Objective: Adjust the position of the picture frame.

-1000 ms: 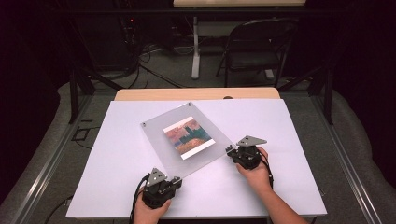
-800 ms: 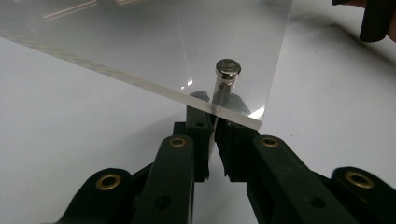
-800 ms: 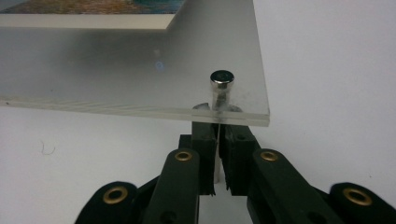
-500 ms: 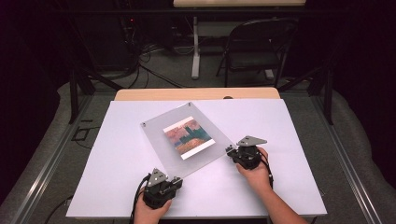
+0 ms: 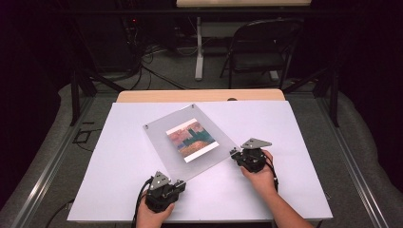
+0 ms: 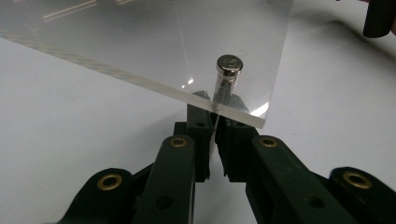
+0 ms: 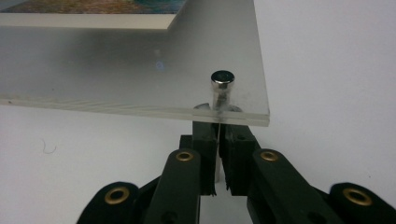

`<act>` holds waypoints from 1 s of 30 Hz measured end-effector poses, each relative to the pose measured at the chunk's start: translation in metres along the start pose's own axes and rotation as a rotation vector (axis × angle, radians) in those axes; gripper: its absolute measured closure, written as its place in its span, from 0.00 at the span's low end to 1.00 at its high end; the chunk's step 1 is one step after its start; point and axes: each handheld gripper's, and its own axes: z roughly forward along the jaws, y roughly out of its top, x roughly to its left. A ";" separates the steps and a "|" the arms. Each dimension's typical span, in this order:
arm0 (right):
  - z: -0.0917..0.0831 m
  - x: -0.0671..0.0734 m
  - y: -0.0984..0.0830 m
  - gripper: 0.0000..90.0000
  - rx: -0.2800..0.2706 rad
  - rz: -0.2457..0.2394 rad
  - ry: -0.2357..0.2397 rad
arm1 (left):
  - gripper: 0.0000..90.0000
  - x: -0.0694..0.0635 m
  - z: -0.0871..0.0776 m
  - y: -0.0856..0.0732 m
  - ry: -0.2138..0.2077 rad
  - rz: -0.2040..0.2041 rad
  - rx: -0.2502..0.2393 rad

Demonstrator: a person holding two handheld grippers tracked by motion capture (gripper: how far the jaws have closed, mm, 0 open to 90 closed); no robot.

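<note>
A clear acrylic frame [image 5: 190,142] lay flat and turned at an angle near the middle of the white table [image 5: 119,156], with a colourful print [image 5: 192,139] sandwiched inside it. Small silver standoff caps marked its corners, one [image 6: 229,65] at the near corner in the left gripper view and another [image 7: 222,79] in the right gripper view. Nothing else lay on the table. The left gripper [image 5: 178,183] sat just at the frame's near corner, its fingers [image 6: 201,126] pressed together right below that cap's post. The right gripper [image 5: 234,154] met the frame's right corner the same way, fingers [image 7: 205,135] pressed together under the edge. Beyond the table stood a folding chair [image 5: 259,47], a table leg [image 5: 199,47], and cables [image 5: 152,57] on grey carpet in a dark room.
</note>
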 end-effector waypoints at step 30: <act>-0.020 0.013 0.002 0.95 -0.006 -0.006 0.032 | 0.93 0.020 -0.011 0.015 -0.005 -0.078 -0.018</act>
